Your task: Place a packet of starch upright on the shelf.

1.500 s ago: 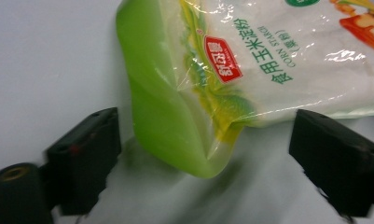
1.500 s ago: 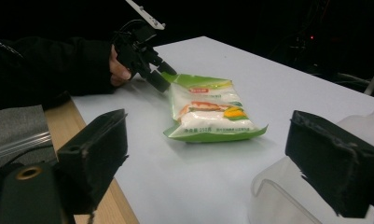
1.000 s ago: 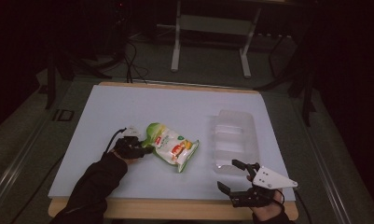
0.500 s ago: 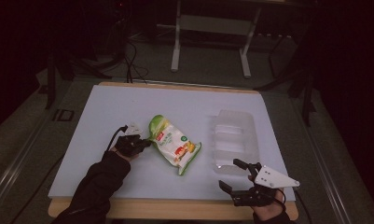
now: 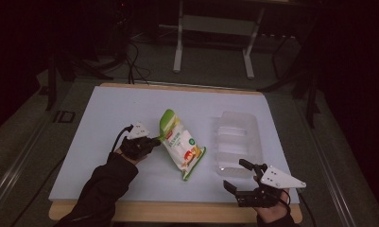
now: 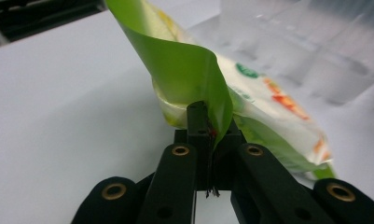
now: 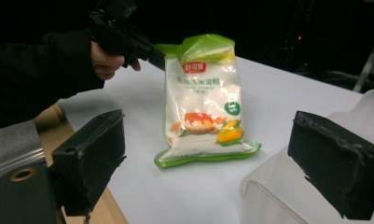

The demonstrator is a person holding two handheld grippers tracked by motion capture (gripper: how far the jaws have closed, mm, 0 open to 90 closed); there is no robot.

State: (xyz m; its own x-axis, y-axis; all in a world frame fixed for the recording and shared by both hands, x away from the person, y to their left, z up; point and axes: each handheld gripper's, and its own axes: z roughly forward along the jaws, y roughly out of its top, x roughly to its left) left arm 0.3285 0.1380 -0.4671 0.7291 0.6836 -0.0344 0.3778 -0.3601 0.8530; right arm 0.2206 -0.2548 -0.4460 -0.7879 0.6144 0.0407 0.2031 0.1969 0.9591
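A white snack bag (image 5: 182, 144) with green edges and a printed food picture rests with its bottom seam on the white table (image 5: 107, 118). Its top end is lifted. My left gripper (image 5: 156, 140) is shut on the bag's green top edge (image 6: 189, 70), and the black jaws (image 6: 205, 116) pinch the folded film. From the right gripper view the bag (image 7: 203, 102) stands almost upright, held at its top left corner by the left gripper (image 7: 154, 56). My right gripper (image 5: 234, 174) is open near the front right edge, its pads (image 7: 96, 149) wide apart with nothing between them.
A clear plastic tray (image 5: 239, 137) sits right of the bag, its near corner (image 7: 278, 191) close to my right gripper. The table's wooden front edge (image 5: 177, 213) runs below both hands. Metal stand legs (image 5: 180, 42) and cables lie on the floor beyond the table.
The left gripper has risen and pulled the bag's top end up, so the bag went from lying flat to tilted upright. The right gripper has stayed put.
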